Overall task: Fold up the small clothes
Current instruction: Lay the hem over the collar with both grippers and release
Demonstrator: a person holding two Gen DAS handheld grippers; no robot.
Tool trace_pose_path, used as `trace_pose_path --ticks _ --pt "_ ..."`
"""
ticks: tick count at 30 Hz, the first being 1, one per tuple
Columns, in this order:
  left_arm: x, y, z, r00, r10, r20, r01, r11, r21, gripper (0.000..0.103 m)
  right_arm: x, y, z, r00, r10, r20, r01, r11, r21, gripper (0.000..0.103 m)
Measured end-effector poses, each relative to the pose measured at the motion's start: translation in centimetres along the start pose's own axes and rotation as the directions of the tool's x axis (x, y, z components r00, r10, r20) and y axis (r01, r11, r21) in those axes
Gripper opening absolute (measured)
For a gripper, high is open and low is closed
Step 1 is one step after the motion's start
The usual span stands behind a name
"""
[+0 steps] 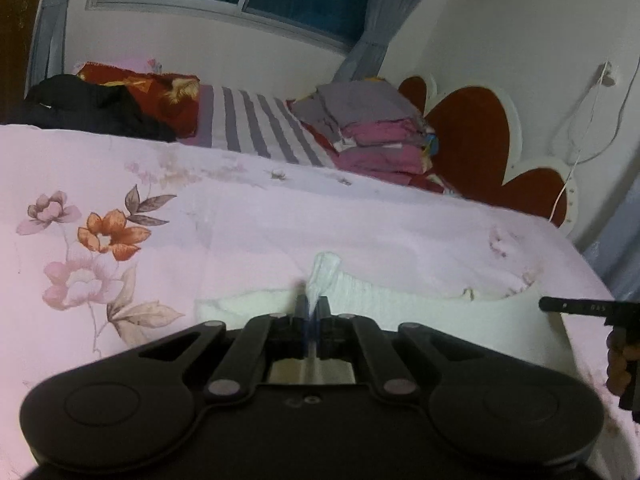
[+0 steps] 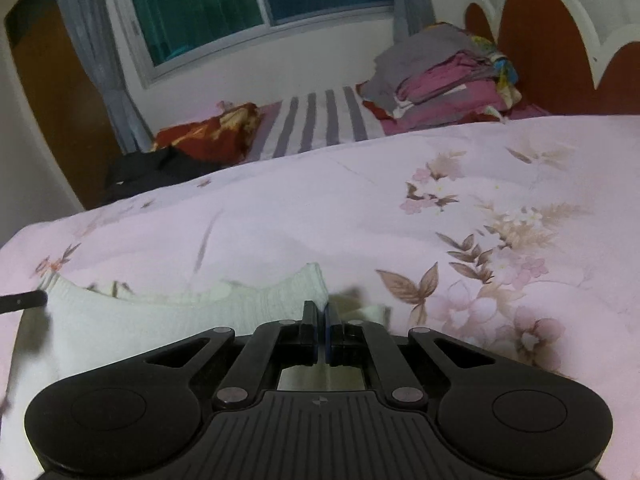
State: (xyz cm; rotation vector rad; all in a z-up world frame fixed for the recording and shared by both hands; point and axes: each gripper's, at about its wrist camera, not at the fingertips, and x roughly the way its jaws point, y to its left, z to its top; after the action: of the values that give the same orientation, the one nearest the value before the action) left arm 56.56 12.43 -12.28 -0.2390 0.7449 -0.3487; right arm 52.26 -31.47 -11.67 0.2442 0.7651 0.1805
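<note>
- The white knitted garment (image 1: pixel 400 300) lies on the bed, spread over a pale pink floral bedspread (image 1: pixel 248 216), at the near edge just in front of both grippers.
- The left gripper (image 1: pixel 311 312) has its fingers closed tight on a pinched-up fold of the garment's edge; a tuft of white cloth stands up above the fingertips.
- The right gripper (image 2: pixel 321 316) also has its fingers drawn together, clamped on the other upper corner of the garment, where the ribbed strap rises to a point beside them.
- Between the two grips the garment's curved neckline dips and shows the bedspread through it.
- In the left wrist view, part of the other gripper and the hand (image 1: pixel 618 364) holding it show at the right edge.
- Farther back on the bed sit a stack of folded pink and grey clothes (image 1: pixel 380 136), a striped sheet (image 1: pixel 256 128), a red patterned cloth (image 1: pixel 168 96) and a black garment (image 1: pixel 92 108).
- A window (image 2: pixel 256 4) with grey curtains is behind.
</note>
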Motion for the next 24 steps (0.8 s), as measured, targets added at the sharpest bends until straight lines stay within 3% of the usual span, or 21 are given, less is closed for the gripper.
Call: trace_pose_path --ticks 4,7,8,9,10,11,12,14,15,18,20,22,24 --pt "2.7 1.2 -1.0 0.996 0.044 -0.078 -0.049 0.996 -0.068 0.003 2.7 -1.0 -0.3 0.997 -0.022 -0.072 0.025 0.999 0.035 0.002" --pt "2.3 1.5 -1.0 0.996 0.051 -0.073 -0.058 0.993 -0.103 0.015 3.1 -1.6 -0.5 0.997 -0.029 -0.070 0.035 0.996 0.084 0.004" --pt "1.5 1.1 -0.8 0.995 0.088 -0.052 -0.093 0.992 -0.087 0.032 2.7 -1.5 -0.2 0.997 -0.040 -0.069 0.046 0.994 0.095 0.013" --pt "0.6 0.4 -0.6 0.993 0.120 -0.017 -0.121 0.991 -0.053 0.046 2.0 -1.1 0.0 0.996 -0.073 -0.053 0.077 0.994 0.076 0.042" --pt "-0.5 -0.6 -0.5 0.990 0.134 0.030 -0.134 0.991 -0.010 0.050 1.0 -0.5 0.1 0.994 -0.113 -0.009 0.113 0.992 0.048 0.070" --pt "-1.0 -1.6 -0.4 0.992 0.118 0.053 -0.119 0.993 0.006 0.053 -0.2 0.1 0.0 0.992 -0.114 0.050 0.113 0.993 0.031 0.070" --pt "-1.1 -2.9 -0.3 0.997 0.067 0.045 -0.067 0.998 0.007 0.053 -0.8 0.8 -0.1 0.995 -0.063 0.073 0.062 0.998 0.024 0.070" --pt "0.1 -6.0 -0.8 1.000 -0.005 -0.009 0.006 0.998 0.067 0.053 -0.3 3.4 -0.4 0.999 0.029 0.029 -0.028 0.999 -0.030 0.053" --pt "0.9 -7.9 -1.2 0.999 -0.029 -0.038 0.033 0.992 0.121 0.051 0.3 5.0 -0.7 0.998 0.068 0.001 -0.068 0.995 -0.078 0.033" --pt "3.0 -11.5 -2.7 0.994 -0.050 -0.095 0.068 0.977 0.203 0.051 2.2 9.0 -1.7 0.985 0.146 -0.090 -0.160 0.971 -0.178 0.030" --pt "4.3 -11.3 -3.0 0.994 -0.013 -0.109 0.034 0.981 0.193 0.051 3.6 10.3 -2.2 0.982 0.133 -0.134 -0.160 0.962 -0.222 0.030" --pt "5.4 -9.2 -2.7 0.993 0.037 -0.111 -0.021 0.989 0.144 0.049 4.1 9.8 -1.9 0.991 0.085 -0.106 -0.108 0.964 -0.241 0.030" --pt "5.5 -6.3 -1.8 0.995 0.003 -0.097 0.002 0.998 0.056 0.037 4.9 7.5 -0.7 0.994 0.002 -0.113 -0.022 0.985 -0.173 0.030"
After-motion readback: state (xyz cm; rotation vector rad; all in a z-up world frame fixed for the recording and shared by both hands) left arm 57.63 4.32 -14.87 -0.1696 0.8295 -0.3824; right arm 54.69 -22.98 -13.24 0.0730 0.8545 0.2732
